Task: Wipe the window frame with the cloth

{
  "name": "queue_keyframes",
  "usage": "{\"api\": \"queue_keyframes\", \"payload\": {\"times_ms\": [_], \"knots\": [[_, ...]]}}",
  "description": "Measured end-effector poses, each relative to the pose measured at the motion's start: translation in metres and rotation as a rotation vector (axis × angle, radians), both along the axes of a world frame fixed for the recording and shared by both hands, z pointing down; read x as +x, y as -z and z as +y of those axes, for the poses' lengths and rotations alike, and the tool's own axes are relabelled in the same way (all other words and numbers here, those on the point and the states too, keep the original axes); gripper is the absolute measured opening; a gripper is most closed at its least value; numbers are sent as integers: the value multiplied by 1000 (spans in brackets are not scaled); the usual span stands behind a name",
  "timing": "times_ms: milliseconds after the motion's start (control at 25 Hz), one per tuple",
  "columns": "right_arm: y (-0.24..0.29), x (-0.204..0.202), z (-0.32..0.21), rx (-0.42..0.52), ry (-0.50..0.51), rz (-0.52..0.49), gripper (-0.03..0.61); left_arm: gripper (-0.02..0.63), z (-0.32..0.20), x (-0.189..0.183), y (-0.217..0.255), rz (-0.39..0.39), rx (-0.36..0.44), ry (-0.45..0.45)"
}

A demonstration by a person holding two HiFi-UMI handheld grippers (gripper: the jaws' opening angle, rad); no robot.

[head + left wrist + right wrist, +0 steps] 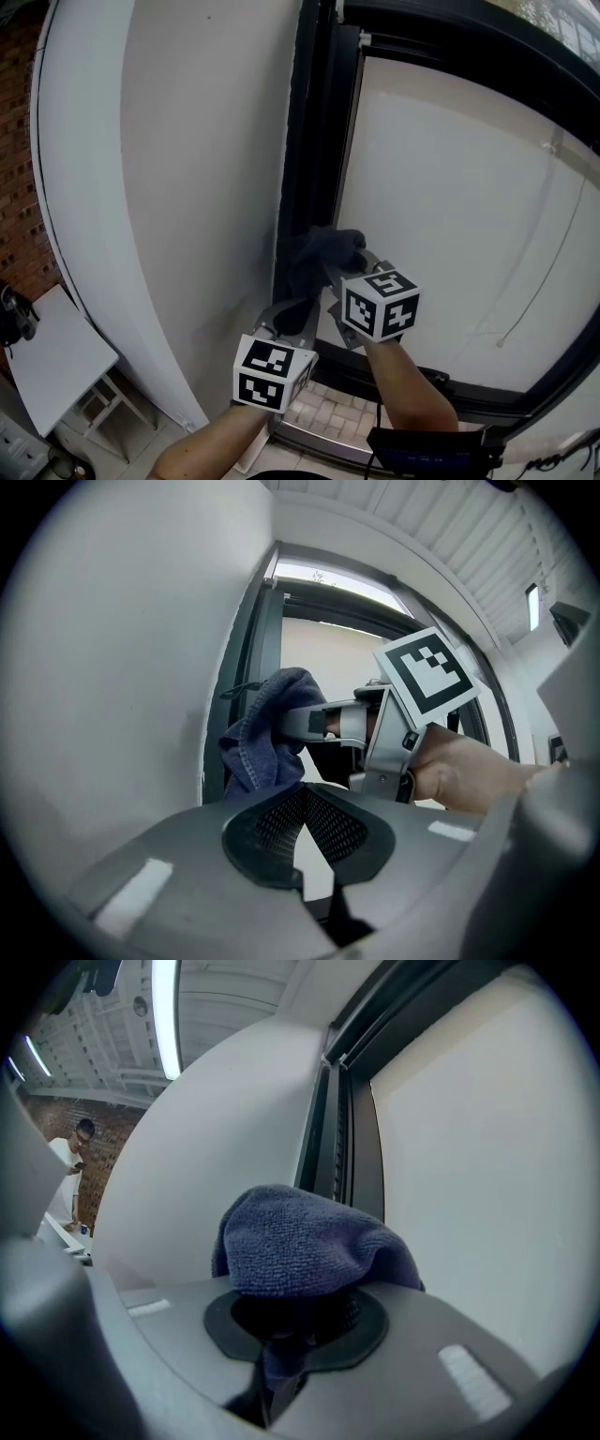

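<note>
A dark blue cloth (323,251) is bunched against the black vertical window frame (314,141). My right gripper (335,274) is shut on it. In the right gripper view the cloth (302,1251) bulges over the jaws, with the frame (342,1138) straight beyond it. My left gripper (289,317) sits just below and left of the cloth, its pads closed together with nothing between them. In the left gripper view the cloth (265,735) hangs from the right gripper's fingers (309,720) beside the frame (246,691).
A white wall (197,169) borders the frame on the left. The white covered pane (469,216) with a thin cord (548,253) lies to the right. A brick sill (328,412) runs below. A white table (52,361) stands low left. A person (70,1180) stands far off.
</note>
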State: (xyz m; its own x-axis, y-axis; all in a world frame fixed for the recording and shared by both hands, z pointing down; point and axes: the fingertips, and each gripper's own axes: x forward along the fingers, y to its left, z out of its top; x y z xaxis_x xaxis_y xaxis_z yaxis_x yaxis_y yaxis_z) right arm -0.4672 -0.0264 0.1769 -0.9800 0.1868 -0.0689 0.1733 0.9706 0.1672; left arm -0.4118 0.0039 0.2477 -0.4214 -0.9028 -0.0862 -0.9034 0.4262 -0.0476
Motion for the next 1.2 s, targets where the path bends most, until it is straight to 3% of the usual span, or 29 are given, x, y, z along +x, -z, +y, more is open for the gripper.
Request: {"api": "queue_keyframes", "payload": {"times_ms": [480,1200], "knots": [[84,2,2,79,-14,-130,51,-6,0,-6,48,-50,53,8],[175,6,2,125,-33,-264,51,-6,-2,-11,114,-148,122,-4]]}}
